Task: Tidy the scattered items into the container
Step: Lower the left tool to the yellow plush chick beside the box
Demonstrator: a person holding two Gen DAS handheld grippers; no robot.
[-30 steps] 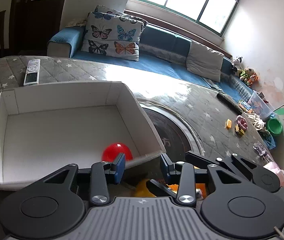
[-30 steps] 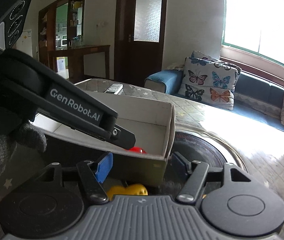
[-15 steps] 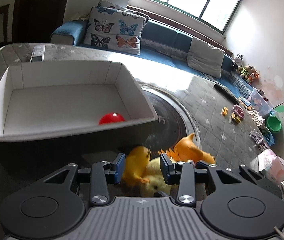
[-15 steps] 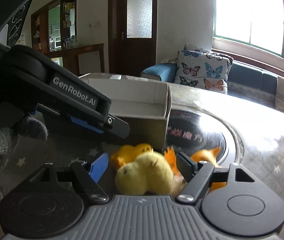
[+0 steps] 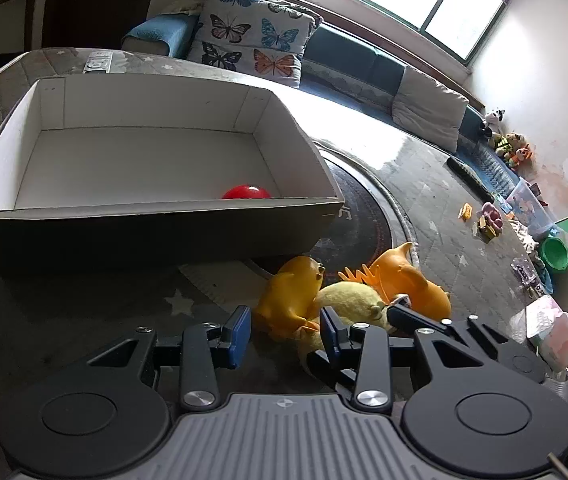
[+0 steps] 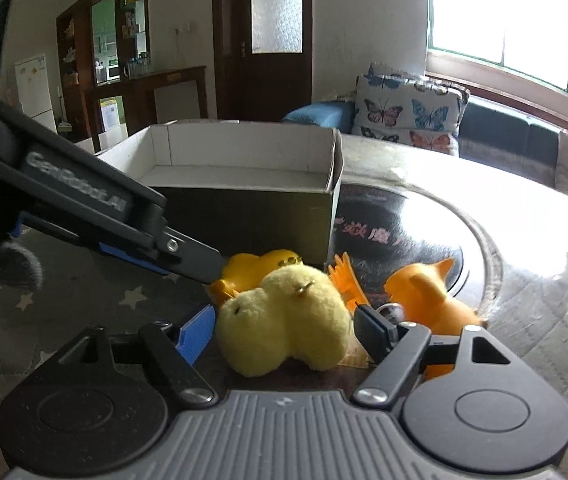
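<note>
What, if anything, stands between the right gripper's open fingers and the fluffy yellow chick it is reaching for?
Nothing visible does. The fluffy yellow chick already lies between the open fingers of the right gripper. The left gripper only crowds in beside it, over the yellow rubber duck.

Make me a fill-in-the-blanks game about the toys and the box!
The ball inside the box is ____.
The fluffy chick lies between the jaws of the ____ gripper.
The pillow on the sofa has ____ printed on it.
The box has ____ toy inside.

Answers: red; right; butterflies; one
</note>
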